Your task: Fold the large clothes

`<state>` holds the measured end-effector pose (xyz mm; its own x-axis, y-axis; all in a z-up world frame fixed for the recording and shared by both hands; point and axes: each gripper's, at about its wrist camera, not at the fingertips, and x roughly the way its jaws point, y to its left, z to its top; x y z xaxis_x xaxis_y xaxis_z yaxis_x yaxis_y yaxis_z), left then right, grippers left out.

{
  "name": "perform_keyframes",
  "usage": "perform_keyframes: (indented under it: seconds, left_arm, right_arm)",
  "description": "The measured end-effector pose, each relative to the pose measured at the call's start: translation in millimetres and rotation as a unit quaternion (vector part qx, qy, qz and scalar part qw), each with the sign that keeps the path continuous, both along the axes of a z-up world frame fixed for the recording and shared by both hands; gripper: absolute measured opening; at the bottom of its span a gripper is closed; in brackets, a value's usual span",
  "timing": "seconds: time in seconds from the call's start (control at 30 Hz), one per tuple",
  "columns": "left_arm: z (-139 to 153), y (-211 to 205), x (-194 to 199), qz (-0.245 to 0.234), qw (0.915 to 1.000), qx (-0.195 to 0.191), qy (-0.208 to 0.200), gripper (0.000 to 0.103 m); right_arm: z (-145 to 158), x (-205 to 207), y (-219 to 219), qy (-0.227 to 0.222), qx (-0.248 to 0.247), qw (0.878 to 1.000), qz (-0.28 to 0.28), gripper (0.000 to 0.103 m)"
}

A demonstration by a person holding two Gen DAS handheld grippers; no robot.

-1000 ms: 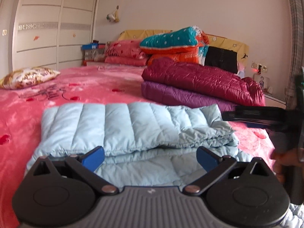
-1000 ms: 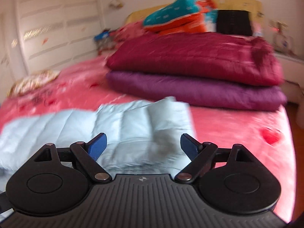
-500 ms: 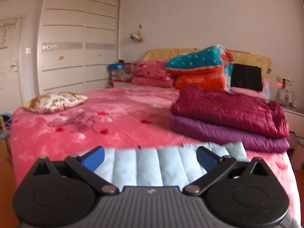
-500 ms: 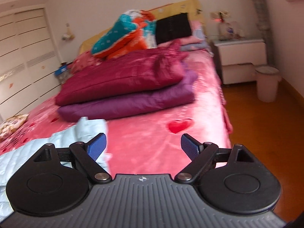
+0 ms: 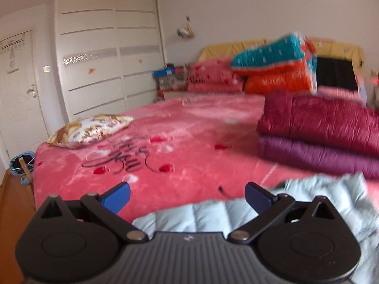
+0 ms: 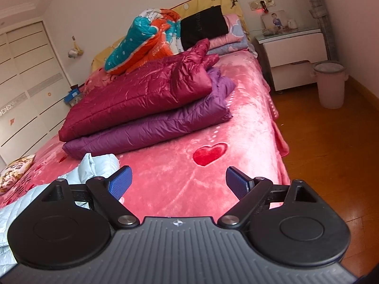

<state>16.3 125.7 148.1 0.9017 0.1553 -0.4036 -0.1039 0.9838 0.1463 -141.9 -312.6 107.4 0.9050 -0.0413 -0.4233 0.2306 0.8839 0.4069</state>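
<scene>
1. the light blue puffer jacket (image 5: 315,203) is lying on the pink bed cover (image 5: 189,146) near the foot end; in the left wrist view it's right under and just past the gripper, bunched up and a bit blurry; in the right wrist view only a slice of it (image 6: 94,165) shows at the lower left.
2. left gripper (image 5: 187,195) has its jaws spread wide with nothing between them; its blue pads (image 5: 118,195) sit above the jacket's near edge and the bare cover; can't tell if it's touching the fabric.
3. right gripper (image 6: 178,182) is also wide apart and empty; it's over plain pink cover with a red heart (image 6: 209,153) just ahead, jacket off to its left.
4. just beyond the jacket there's a stack of two folded puffer coats: a maroon one (image 6: 142,97) on top of a purple one (image 6: 151,130); the purple one sits very close to the jacket's far edge.
5. further back by the yellow headboard (image 6: 208,2) there's a teal and orange quilt pile (image 6: 144,42), a black bag or cushion (image 6: 203,27) and pink pillows (image 5: 213,78).
6. a floral pillow (image 5: 90,130) lies at the bed's left edge, well apart from the jacket; white wardrobe doors (image 5: 106,59) behind it.
7. right of the bed: a white nightstand (image 6: 293,54) and a pink bin (image 6: 330,82) on the wooden floor (image 6: 331,165).
</scene>
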Motion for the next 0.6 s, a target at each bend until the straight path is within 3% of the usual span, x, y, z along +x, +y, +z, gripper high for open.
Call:
perform_keyframes:
  seconds: [0.07, 0.27, 0.6]
  left_arm:
    - [-12, 4, 8, 0.007, 0.9998, 0.012, 0.015, 0.102]
    - [-45, 17, 25, 0.035, 0.9988, -0.019, 0.028, 0.102]
    - [-94, 23, 43, 0.064, 0.9963, -0.010, 0.056, 0.103]
  right_arm:
    - [0, 5, 3, 0.003, 0.002, 1.000, 0.007, 0.103]
    - [-2, 16, 16, 0.013, -0.013, 0.999, 0.032, 0.103]
    - [-9, 33, 29, 0.035, -0.008, 0.997, 0.065, 0.103]
